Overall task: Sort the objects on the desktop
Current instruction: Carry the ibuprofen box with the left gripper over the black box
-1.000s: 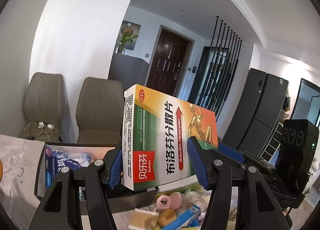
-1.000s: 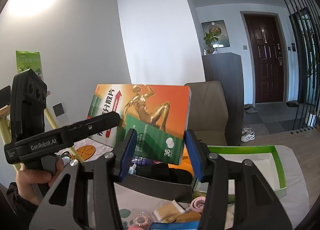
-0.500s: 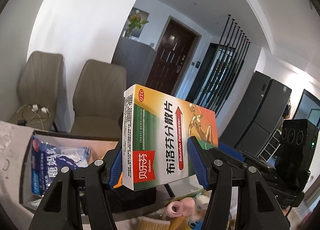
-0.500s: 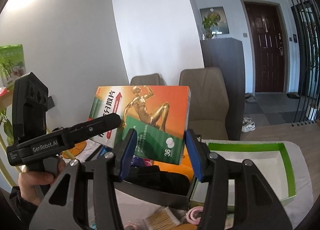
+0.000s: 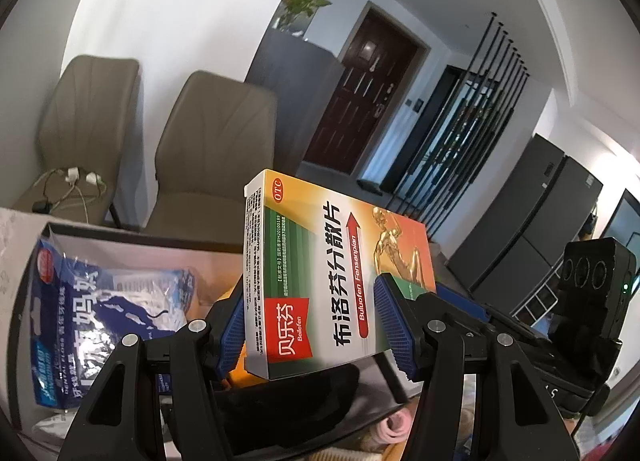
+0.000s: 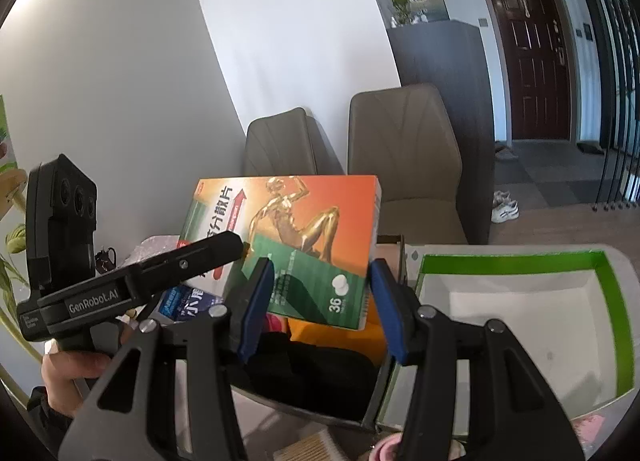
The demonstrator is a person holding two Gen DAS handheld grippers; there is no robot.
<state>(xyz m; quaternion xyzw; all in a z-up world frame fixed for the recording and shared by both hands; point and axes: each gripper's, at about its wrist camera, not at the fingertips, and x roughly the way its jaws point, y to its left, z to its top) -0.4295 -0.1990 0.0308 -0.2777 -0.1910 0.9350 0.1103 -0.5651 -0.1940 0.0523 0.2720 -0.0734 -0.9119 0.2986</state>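
Medicine box (image 5: 336,285), orange and green with a gold figure on its face, is hanging in the air between both tools, tilted with one end higher than the other. Left gripper (image 5: 316,331) is clamping its blue pads (image 5: 394,327) on the near end of the box, one pad on each long side. Right gripper (image 6: 320,307) is pinching the other end, the corner printed with the tablet count, its blue pads (image 6: 256,307) pressing on both sides. So the box is being carried by two grips at once, above a dark open bin (image 5: 132,239) that is sitting on the tabletop. Inside that bin, a blue and white bag (image 5: 100,317) is lying toward its left side, and something black and something orange are showing under the box. Just beside the bin's right wall, a green-rimmed white tray (image 6: 520,261) is sitting with bare white floor. A hand (image 6: 68,377) is gripping the handle of the left tool at the lower left of the right wrist view. Two tan chairs (image 5: 216,149) are standing past the far edge of the tabletop.
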